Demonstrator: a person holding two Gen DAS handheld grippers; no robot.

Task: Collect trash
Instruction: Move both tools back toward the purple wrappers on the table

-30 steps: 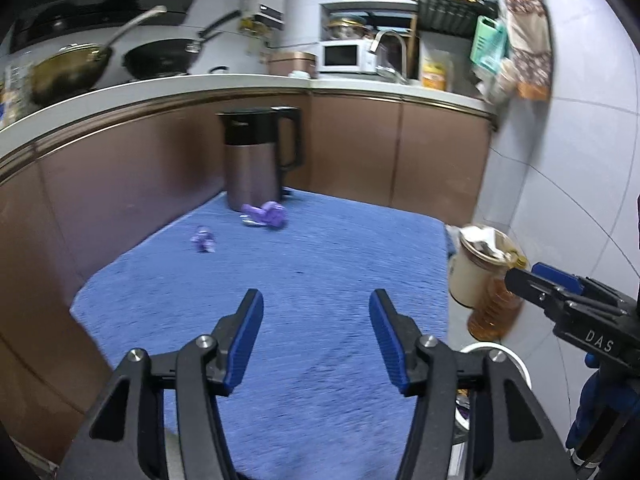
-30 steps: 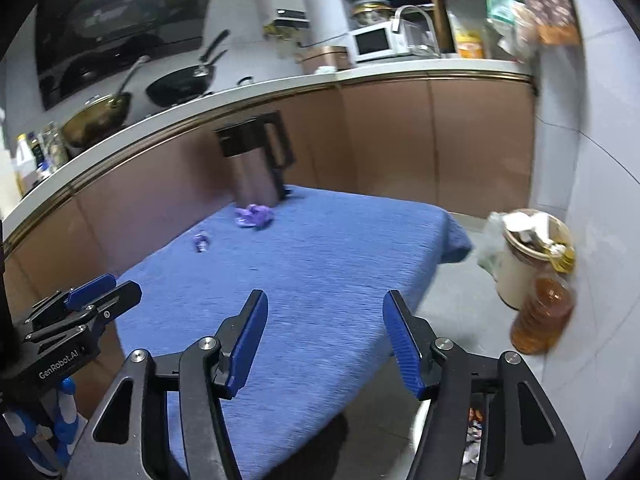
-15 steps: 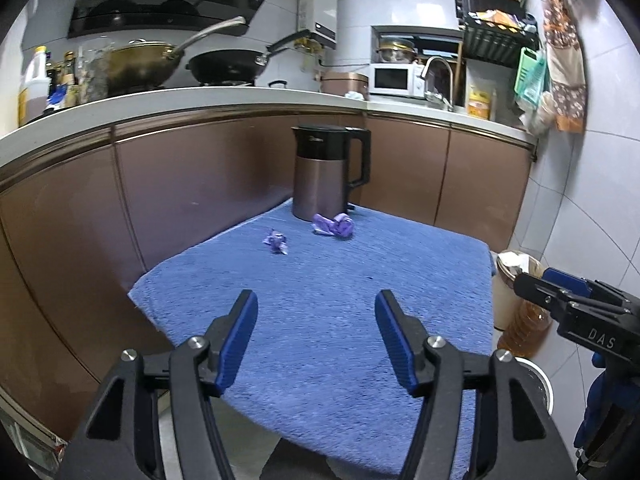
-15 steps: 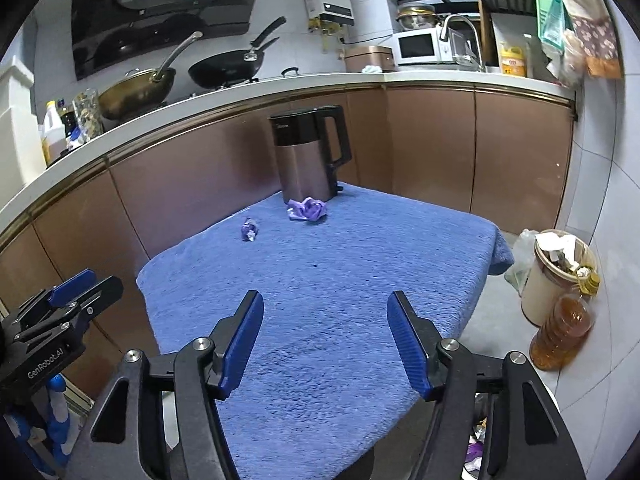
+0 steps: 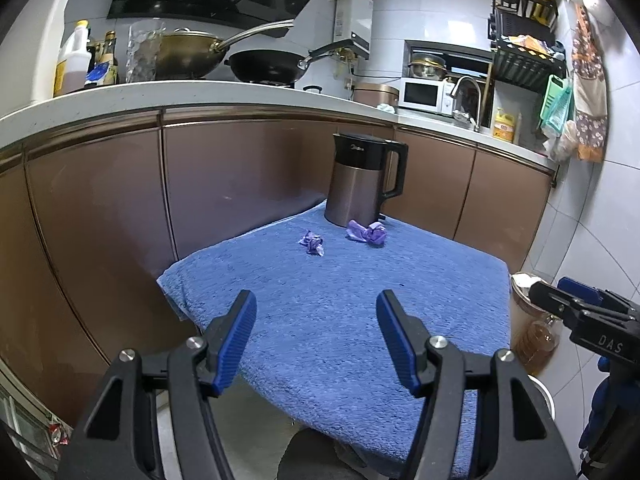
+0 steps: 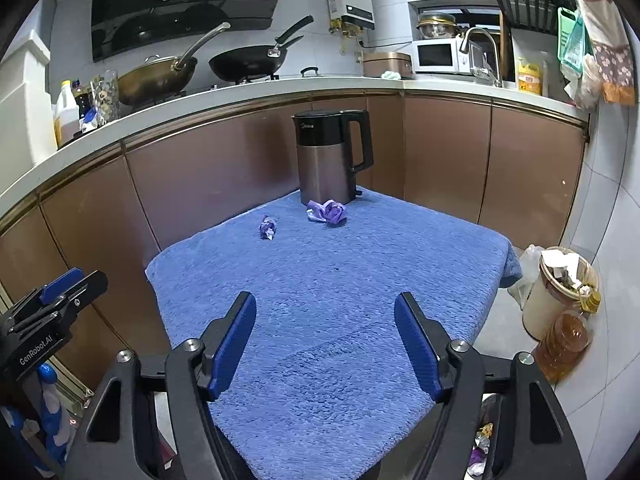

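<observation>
Both grippers pulled back and rose. Left gripper [image 5: 316,330] and right gripper [image 6: 326,330] are wide open, holding nothing. Two purple wrappers [image 6: 328,212] [image 6: 267,227] sit by the kettle [image 6: 330,156] (far off). Reach slowly, pinch one.

Bin [image 6: 486,446] under right tongs [image 6: 325,342] — mostly hidden, kettle [image 5: 362,182] logo — unreadable

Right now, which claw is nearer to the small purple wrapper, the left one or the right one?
Left, only slightly. The left claw sits on the small purple wrapper's side; the right claw is beside it, further right. Both are open, far back over the blue towel's near edge.
</observation>
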